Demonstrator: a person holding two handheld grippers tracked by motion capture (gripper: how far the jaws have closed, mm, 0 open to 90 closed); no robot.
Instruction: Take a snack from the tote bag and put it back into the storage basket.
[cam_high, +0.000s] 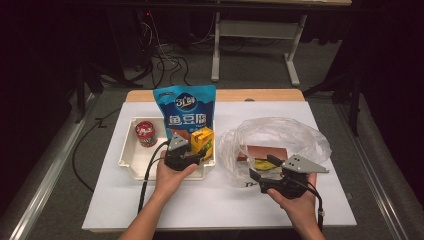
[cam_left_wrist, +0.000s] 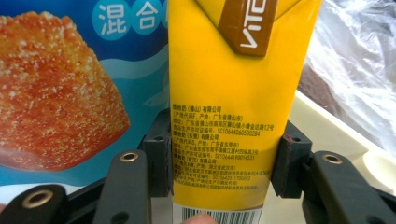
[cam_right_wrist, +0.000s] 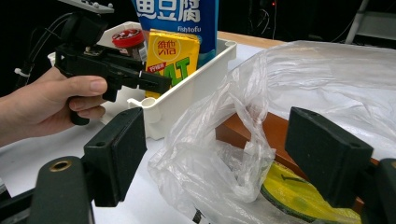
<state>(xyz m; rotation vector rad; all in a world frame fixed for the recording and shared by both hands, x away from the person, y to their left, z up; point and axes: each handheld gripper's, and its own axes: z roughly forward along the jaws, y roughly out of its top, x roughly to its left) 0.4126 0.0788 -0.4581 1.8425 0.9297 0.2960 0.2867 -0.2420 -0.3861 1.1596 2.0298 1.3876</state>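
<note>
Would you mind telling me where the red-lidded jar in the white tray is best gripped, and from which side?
Grip the red-lidded jar across its round body just below the lid, coming from above. It stands upright in the white tray, whose walls block a level approach, and the blue pouch stands to one side.

You're working in what's looking like a lab or recording room: your white-topped wooden table is sitting on grey carpet, black cables are trailing across the floor, and a grey metal desk frame is standing behind in darkness.
</note>
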